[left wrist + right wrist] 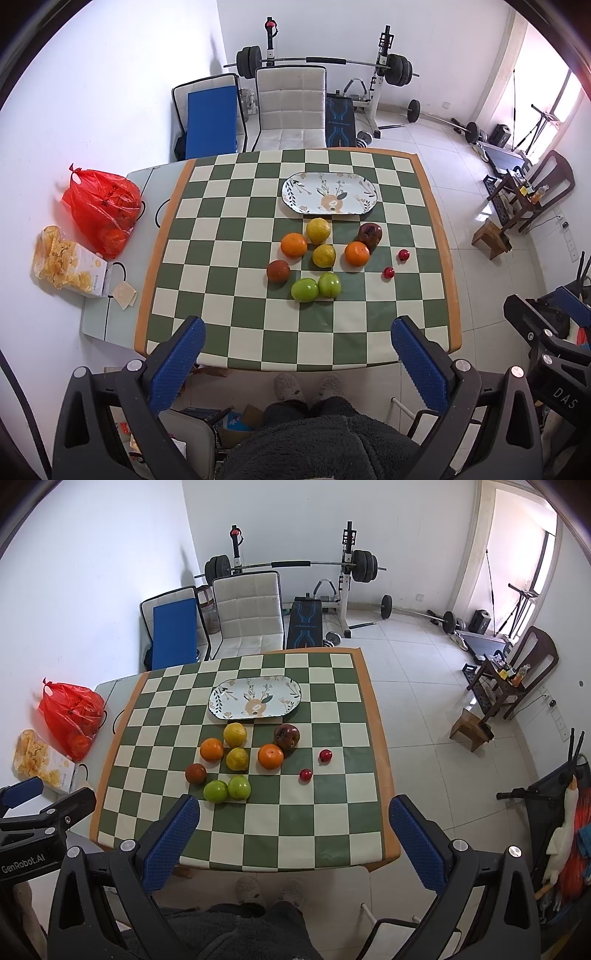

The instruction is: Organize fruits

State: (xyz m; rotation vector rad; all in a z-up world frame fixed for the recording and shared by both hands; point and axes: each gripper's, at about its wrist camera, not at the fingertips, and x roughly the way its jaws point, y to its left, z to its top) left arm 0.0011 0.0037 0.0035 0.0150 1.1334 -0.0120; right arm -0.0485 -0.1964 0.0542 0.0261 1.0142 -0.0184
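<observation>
Both sets of jaws gape wide and empty above the near edge of the checkered surface (229, 229): left gripper (297, 343), right gripper (294, 819). Beyond them the fruit lies loose: two green apples (316, 288), two oranges (293, 244), two yellow citrus (318, 230), two dark reddish fruits (370, 234), two small red ones (388, 272). The floral oval plate (295, 188) sits just behind, bare. "GenRobot.AI" reads on the left gripper's body in the right view
</observation>
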